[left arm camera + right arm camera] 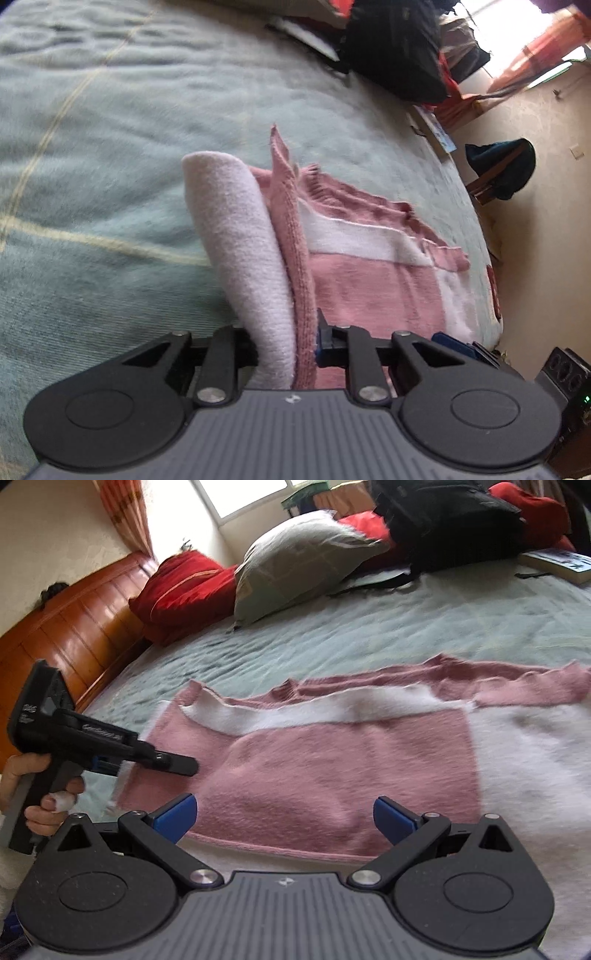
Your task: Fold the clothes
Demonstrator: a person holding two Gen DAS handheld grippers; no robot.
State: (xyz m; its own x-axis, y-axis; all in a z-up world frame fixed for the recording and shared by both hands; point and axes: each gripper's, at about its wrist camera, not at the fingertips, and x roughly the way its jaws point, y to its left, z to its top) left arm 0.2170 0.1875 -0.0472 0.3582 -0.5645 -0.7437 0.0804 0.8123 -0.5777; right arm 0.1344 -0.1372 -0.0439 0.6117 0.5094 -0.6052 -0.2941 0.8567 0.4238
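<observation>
A pink and white knit sweater (332, 768) lies spread on the pale green bedspread (332, 627). In the left wrist view my left gripper (284, 343) is shut on a fold of the sweater (369, 280); a white and pink flap stands up between its jaws. The right wrist view shows that left gripper (177, 764) at the sweater's left edge, held by a hand (40, 805). My right gripper (284, 816) hovers over the sweater's near hem. It is open, and its blue pads (177, 812) stand wide apart with nothing between them.
At the bed's head there are a grey pillow (295, 561), red cushions (184, 587), a black backpack (450, 520) and a book (557, 565). A wooden headboard (66, 627) runs along the left. Beyond the bed's edge stands a chair with dark clothing (502, 170) on the floor.
</observation>
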